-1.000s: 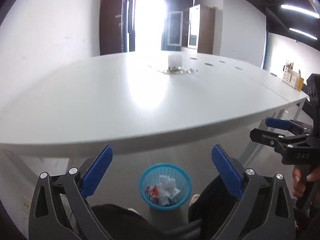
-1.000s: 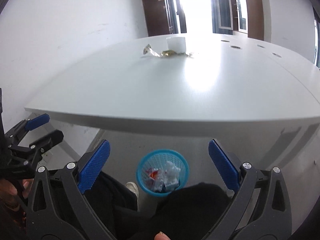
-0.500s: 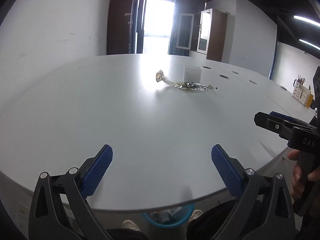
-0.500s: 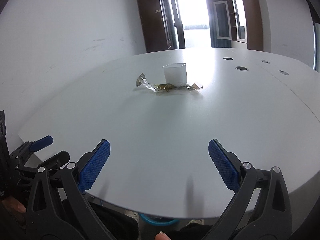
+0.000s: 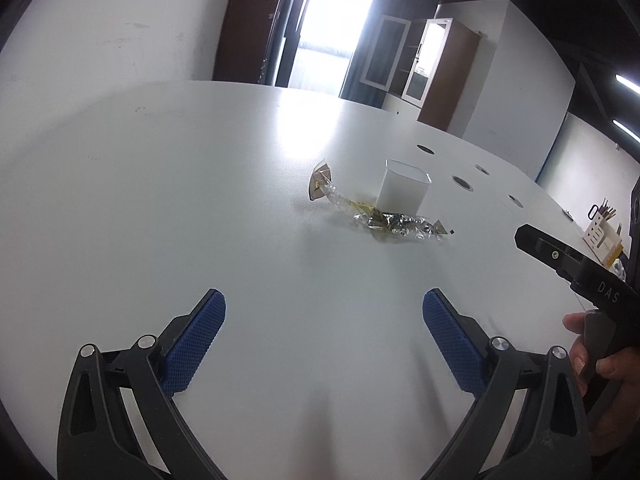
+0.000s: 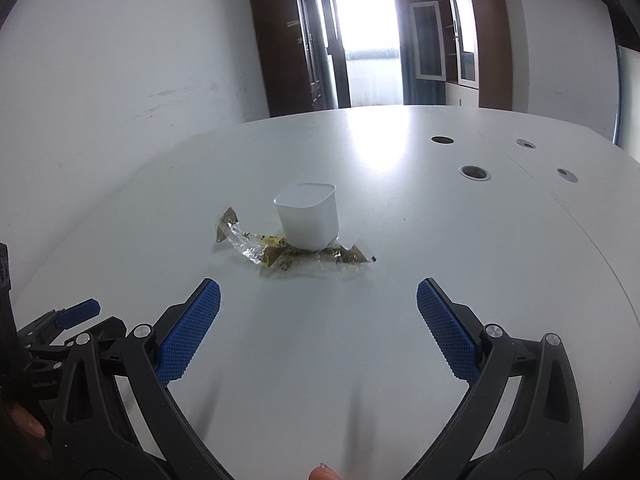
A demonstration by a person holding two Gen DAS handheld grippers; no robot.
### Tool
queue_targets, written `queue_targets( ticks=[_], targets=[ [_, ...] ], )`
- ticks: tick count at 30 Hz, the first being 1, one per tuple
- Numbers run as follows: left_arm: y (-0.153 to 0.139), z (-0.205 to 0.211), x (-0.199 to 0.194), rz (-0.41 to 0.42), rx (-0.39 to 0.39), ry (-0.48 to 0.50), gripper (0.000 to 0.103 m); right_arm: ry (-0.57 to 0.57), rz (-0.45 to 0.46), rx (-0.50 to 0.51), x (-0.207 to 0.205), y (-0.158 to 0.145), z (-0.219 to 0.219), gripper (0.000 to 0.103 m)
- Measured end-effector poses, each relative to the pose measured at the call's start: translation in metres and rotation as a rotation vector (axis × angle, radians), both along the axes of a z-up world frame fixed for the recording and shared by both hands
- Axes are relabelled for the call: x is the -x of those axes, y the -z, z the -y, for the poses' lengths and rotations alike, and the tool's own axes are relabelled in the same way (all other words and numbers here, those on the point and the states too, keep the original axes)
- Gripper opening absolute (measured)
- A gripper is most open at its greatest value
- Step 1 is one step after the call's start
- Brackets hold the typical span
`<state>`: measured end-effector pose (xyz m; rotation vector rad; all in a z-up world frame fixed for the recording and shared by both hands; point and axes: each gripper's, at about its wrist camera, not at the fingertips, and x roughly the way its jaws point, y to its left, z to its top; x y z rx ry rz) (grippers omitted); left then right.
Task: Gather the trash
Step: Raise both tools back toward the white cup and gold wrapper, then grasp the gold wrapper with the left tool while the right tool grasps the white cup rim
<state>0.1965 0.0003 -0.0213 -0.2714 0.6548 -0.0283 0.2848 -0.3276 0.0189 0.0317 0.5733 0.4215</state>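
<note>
Right, both grippers are empty and spread wide, hovering over the near part of the white table (image 6: 400, 208), touching nothing. The right gripper (image 6: 318, 312) has its blue pads (image 6: 188, 332) set far apart, wider than the trash ahead, which reads as pre-opened for a grab. Same for the left gripper (image 5: 324, 336): jaws fully splayed, nothing between them.

From the right wrist view, the crinkled clear wrapper (image 6: 288, 254) lies flat on the table at 12 o'clock, near the fingertips but apart from them. A small white square cup (image 6: 308, 216) stands upright just behind it, its base touching or overlapping the wrapper's middle; can't tell which. From the left wrist view the same pair sits at about 1 o'clock, further off, with the right gripper's body at 3 o'clock, a hand (image 5: 600, 364) on its grip.

My guess: right gripper takes the wrapper first, since it's lined up and closer. Risk: the cup may be pinning the film, so pulling could tip it.

Cable holes (image 6: 474, 173) at 1–2 o'clock, irrelevant.
</note>
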Motion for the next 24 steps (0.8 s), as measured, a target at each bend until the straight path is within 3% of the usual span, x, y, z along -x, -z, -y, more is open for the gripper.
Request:
queue_targets(
  ticks=[4,9,17,21,24],
  targets=[
    [0.002,-0.001,-0.032,-0.058,0.046,0.037,0.096,-0.015,0.001,0.016,-0.026,-0.012,-0.008,0.094],
    [0.003,0.004,-0.06,-0.073,0.013,0.053,0.096,-0.034,0.023,0.067,-0.054,-0.019,-0.025,0.094],
    [0.003,0.003,-0.111,-0.095,-0.047,0.059,0.095,-0.053,-0.05,0.105,-0.135,-0.012,-0.054,0.093],
    [0.009,-0.002,-0.143,-0.15,-0.005,0.066,0.089,-0.051,-0.111,0.091,-0.165,0.003,-0.059,0.085],
    [0.016,-0.001,-0.163,-0.19,-0.021,0.078,0.087,-0.057,-0.119,0.101,-0.174,0.01,-0.063,0.079]
  ],
)
